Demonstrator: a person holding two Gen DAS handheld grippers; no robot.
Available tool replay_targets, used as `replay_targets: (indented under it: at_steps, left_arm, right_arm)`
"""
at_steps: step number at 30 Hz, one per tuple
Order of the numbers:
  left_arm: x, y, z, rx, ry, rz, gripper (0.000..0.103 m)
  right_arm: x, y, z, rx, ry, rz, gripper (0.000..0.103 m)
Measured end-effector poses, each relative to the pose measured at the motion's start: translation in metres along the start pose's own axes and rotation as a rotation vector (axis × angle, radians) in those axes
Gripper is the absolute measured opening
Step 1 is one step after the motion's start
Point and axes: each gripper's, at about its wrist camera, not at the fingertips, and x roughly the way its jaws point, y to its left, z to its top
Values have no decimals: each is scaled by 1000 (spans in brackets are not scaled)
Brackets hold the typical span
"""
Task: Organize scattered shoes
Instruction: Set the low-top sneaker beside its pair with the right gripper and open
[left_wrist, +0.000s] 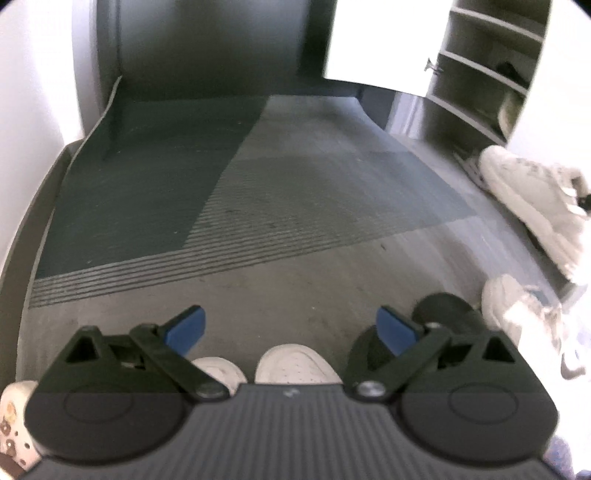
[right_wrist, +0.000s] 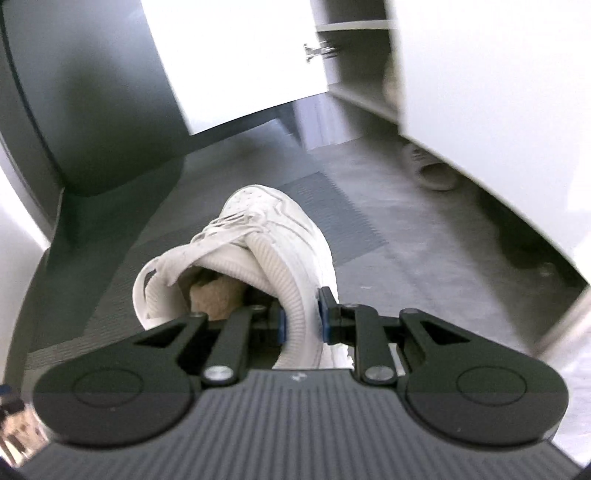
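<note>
My right gripper (right_wrist: 301, 321) is shut on the padded collar of a white sneaker (right_wrist: 266, 229), which hangs above the grey floor with its toe pointing away. My left gripper (left_wrist: 291, 326) stands open over the floor with nothing between its blue pads (left_wrist: 186, 328). Just below it show the white toes of two shoes (left_wrist: 295, 363). At the right edge of the left wrist view a white sneaker (left_wrist: 532, 192) hangs in the air, and another white sneaker (left_wrist: 524, 314) lies on the floor. A black shoe (left_wrist: 443, 314) sits behind the right finger.
An open shoe cabinet (left_wrist: 480, 74) with grey shelves stands ahead, its white door (right_wrist: 240, 62) swung out. A beige slipper (right_wrist: 432, 170) lies under the cabinet's edge. A dark striped mat (left_wrist: 221, 184) covers the floor before a dark door. A patterned shoe (left_wrist: 13, 424) shows at bottom left.
</note>
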Motion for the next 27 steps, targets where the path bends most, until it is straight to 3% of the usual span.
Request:
replay_targets:
  at_steps: [5,11,14,20,23,27]
  left_arm:
    - [9,-15,-4,22,26,-15,100]
    - [17,-34,-7,53,45,-51,100]
    - [18,-38,-9,73,44,-49,100]
    - [16,-46,-10,109,36,-46,100]
    - [13,-50,-6,137,18,-47,100]
    - [11,-44,-3,103,17,-57,100]
  right_arm:
    - [-20,-66,-32,45,2,-93,21]
    - [-24,-110,-82,-24,101,-154,21]
    - [-22,-119,-106,-50,146,-137,21]
    - [-5,-129,-130,-19,128,-45,22]
    - [12,-125,-140,-58,173,13,22]
    - [26,-127,-153,-69,237,16,22]
